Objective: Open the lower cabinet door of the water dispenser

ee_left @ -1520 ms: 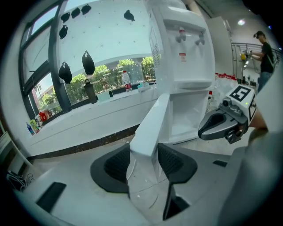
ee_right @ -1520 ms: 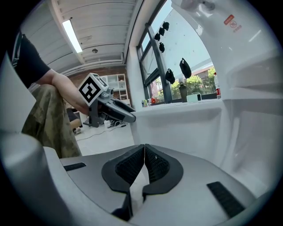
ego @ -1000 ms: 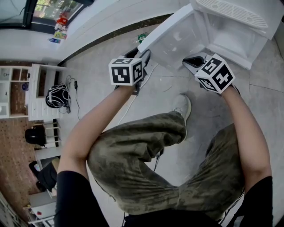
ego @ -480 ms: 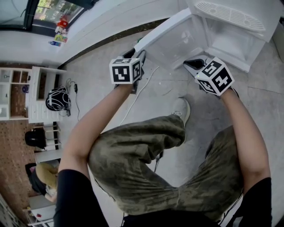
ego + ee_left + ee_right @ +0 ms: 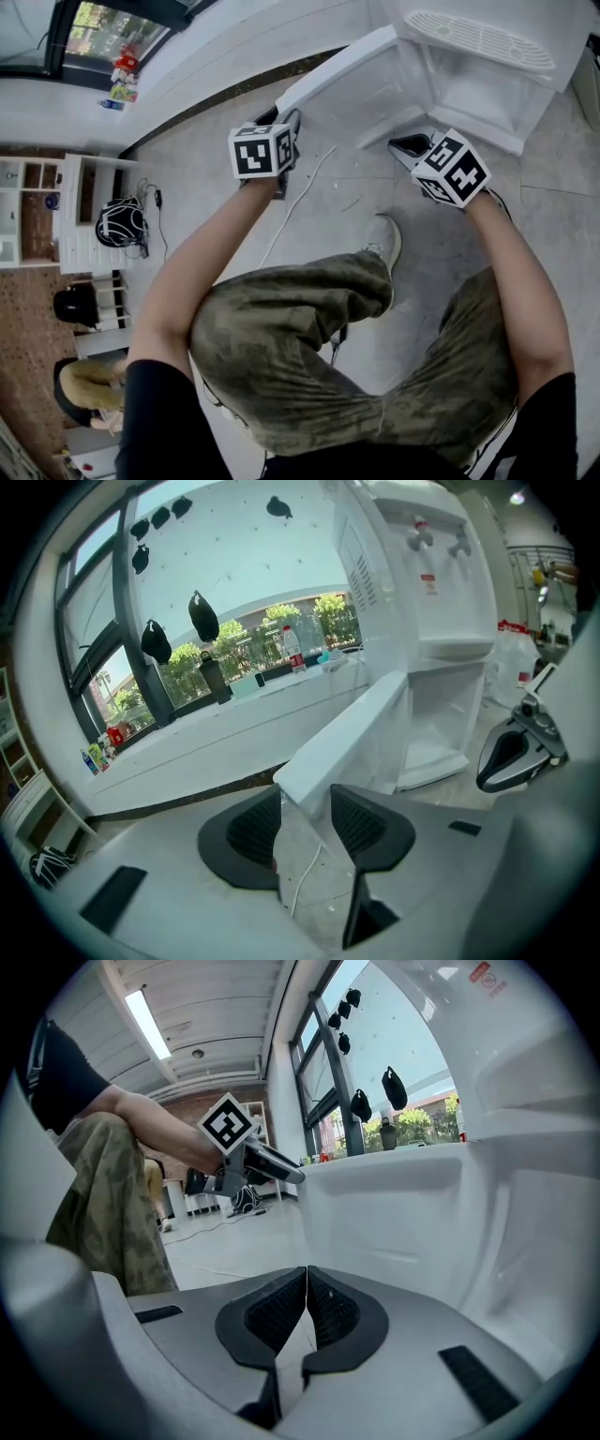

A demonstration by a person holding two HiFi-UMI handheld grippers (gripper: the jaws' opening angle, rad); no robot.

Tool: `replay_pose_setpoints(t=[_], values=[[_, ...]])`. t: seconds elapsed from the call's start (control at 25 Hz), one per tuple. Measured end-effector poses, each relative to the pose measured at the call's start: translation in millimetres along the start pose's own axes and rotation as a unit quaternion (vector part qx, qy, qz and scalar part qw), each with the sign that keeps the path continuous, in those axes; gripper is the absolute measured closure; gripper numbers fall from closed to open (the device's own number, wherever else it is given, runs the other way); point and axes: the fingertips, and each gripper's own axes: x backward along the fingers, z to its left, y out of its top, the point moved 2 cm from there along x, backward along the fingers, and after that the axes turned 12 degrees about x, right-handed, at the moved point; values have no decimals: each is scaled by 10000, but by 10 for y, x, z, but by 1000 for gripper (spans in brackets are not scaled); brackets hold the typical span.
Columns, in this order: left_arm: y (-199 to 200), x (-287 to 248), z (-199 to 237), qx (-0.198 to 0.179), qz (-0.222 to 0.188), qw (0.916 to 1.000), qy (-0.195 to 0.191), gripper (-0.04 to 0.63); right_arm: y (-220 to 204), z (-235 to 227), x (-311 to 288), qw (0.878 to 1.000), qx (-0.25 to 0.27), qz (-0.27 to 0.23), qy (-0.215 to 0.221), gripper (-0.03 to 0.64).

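White cabinet door (image 5: 352, 80) — camouflage trousers (image 5: 281, 347)

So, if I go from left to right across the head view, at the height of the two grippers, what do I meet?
white shelf unit → black object with white stripes → left gripper → right gripper

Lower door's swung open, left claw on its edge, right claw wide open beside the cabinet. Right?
No: the right claw is shut, empty, as the right gripper view shows. The rest holds: the door is swung open and the left claw is on its edge.
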Motion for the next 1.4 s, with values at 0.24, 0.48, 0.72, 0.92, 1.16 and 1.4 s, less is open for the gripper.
replay_pose_setpoints(t=[0.24,0.48,0.72,0.92,1.16,1.4], values=[[49,-101,43,-117,-59,9999,22,433,-74,-55,-9,10000,-49,27,-62,615],[122,-188,97,-218,-108,9996,106,434,38,-106,-15,9991,322,-159,-219,615],[167,-264,149,-252,-157,9995,94,435,133,-122,-20,9980,48,-510,-369,615],[232,-340,185,-212,-191,9995,117,434,35,-159,-13,9979,151,-486,-398,615],[190,-314,160,-207,-171,9995,138,439,-32,-268,0,9973,-191,-503,-492,615],[184,-102,166,-11,-297,9990,346,439,60,-295,102,9944,-410,-702,-679,615]])
